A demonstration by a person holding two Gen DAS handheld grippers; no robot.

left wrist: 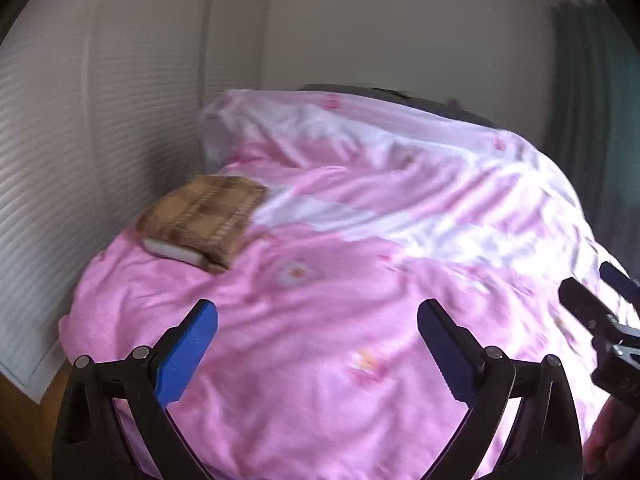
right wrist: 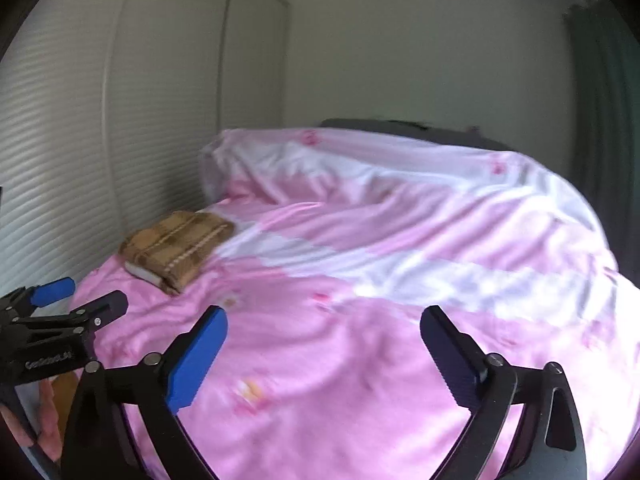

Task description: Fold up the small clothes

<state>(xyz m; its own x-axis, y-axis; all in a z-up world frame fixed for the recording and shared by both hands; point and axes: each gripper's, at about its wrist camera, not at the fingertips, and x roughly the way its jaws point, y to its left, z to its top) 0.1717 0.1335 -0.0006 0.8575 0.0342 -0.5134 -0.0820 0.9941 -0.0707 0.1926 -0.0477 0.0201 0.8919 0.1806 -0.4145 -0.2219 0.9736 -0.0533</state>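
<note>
A folded brown checked cloth (left wrist: 204, 216) lies at the far left of the bed on top of a white folded item (left wrist: 172, 254); it also shows in the right wrist view (right wrist: 176, 248). My left gripper (left wrist: 318, 320) is open and empty above the pink duvet (left wrist: 320, 320), well short of the cloth. My right gripper (right wrist: 324, 328) is open and empty over the duvet (right wrist: 340, 360). The right gripper shows at the right edge of the left view (left wrist: 604, 292), and the left gripper at the left edge of the right view (right wrist: 86, 294).
The bed carries a rumpled pink and white duvet with flower prints. A white ribbed wall or wardrobe (left wrist: 48, 180) runs along the left. A dark headboard (right wrist: 400, 128) is at the back. A dark green curtain (right wrist: 604, 120) hangs at the right.
</note>
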